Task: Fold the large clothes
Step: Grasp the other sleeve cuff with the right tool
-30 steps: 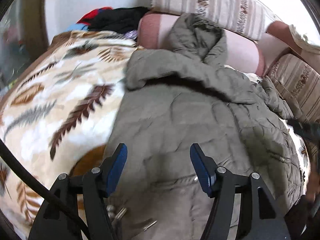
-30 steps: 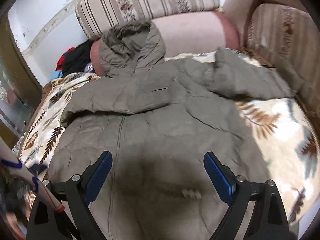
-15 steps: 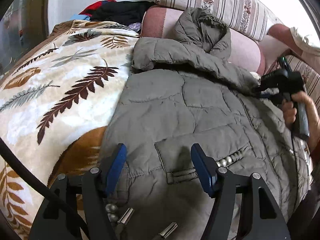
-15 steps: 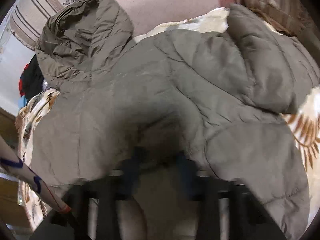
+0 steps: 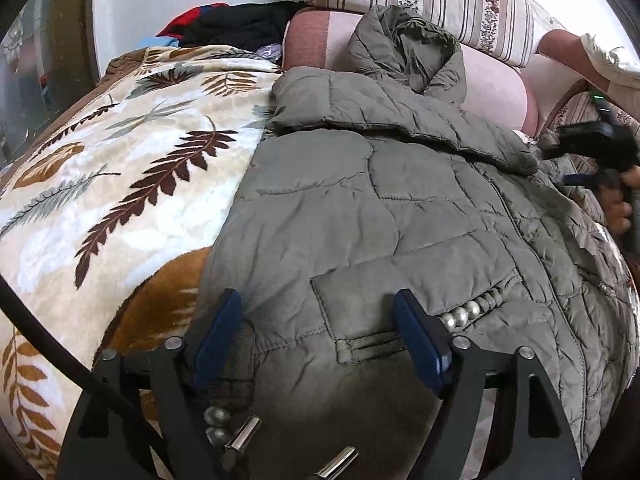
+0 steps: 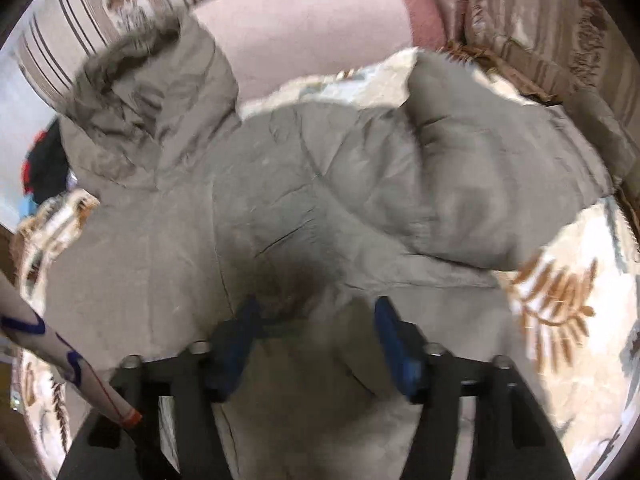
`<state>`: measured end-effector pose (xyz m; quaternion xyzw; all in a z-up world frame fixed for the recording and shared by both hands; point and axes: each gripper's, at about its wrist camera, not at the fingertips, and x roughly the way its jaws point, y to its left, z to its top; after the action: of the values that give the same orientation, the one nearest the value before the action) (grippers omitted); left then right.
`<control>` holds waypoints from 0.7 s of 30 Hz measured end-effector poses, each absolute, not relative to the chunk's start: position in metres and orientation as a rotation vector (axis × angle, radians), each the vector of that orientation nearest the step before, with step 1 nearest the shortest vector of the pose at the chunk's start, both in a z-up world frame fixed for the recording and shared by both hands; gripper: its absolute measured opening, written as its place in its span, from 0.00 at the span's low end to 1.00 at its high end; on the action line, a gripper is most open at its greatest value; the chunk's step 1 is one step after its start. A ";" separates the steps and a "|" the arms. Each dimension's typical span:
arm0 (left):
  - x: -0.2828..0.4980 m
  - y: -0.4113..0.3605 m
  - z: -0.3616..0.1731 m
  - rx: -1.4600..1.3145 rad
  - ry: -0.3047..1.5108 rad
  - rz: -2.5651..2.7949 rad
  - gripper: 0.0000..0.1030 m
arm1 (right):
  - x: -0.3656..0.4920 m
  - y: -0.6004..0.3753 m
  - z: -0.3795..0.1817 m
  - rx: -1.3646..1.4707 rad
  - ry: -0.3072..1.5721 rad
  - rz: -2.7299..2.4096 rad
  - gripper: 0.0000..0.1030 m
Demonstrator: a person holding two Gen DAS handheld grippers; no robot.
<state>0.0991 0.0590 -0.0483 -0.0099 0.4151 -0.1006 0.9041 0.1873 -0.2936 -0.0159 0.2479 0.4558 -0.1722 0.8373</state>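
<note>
Jacket [image 5: 400,208]: olive quilted, spread front-up on the leaf-print blanket [image 5: 120,184], hood [image 5: 404,48] propped against the pink sofa back [image 5: 496,88] at the far side.
Left hand-held gripper [image 5: 316,336]: jaws apart and opening, straddling the pocket flap [image 5: 360,312] at the near hem; blue pads clear of the cloth, nothing pinched.
Right hand-held gripper [image 6: 316,340]: jaws apart and opening, over a shadowed dip in the jacket body [image 6: 280,220]; cloth lies between the pads, contact hard to judge through blur.
Left-wrist view only: bead trim [image 5: 468,312] beside the pocket, pile of dark and red clothes [image 5: 240,24] at the far left, folded left sleeve [image 5: 360,104] lying across the chest, right hand-held gripper [image 5: 560,148] held by a hand [image 5: 620,204] at the right edge.
Right-wrist view only: right sleeve [image 6: 480,184] spread outward over the blanket [image 6: 568,300], striped sofa arm [image 6: 560,40] at the far right, white patterned tube-like thing [image 6: 60,352] at the near left, identity unclear.
Cut off: jacket hem below both views, behind the gripper frames.
Hard to make out: whole right-wrist view smeared; stitching and hood edge [image 6: 132,80] indistinct there.
Partly hidden: right side of the jacket in the left-wrist view, foreshortened toward the rim.
</note>
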 end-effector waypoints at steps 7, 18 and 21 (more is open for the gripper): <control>0.096 0.063 -0.053 -0.034 0.843 -0.175 0.84 | 0.105 -0.392 -0.004 0.451 0.937 -0.616 0.66; 0.099 0.057 -0.060 0.005 0.838 -0.134 0.88 | 0.048 -0.566 -0.029 0.570 0.894 -0.902 0.66; 0.101 0.056 -0.062 0.013 0.841 -0.124 0.88 | 0.059 -0.589 -0.035 0.560 0.897 -0.922 0.71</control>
<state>0.1007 0.0559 -0.0616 0.0062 0.4078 -0.0604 0.9111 0.0587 -0.5891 -0.0346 0.2574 0.4126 -0.4242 0.7639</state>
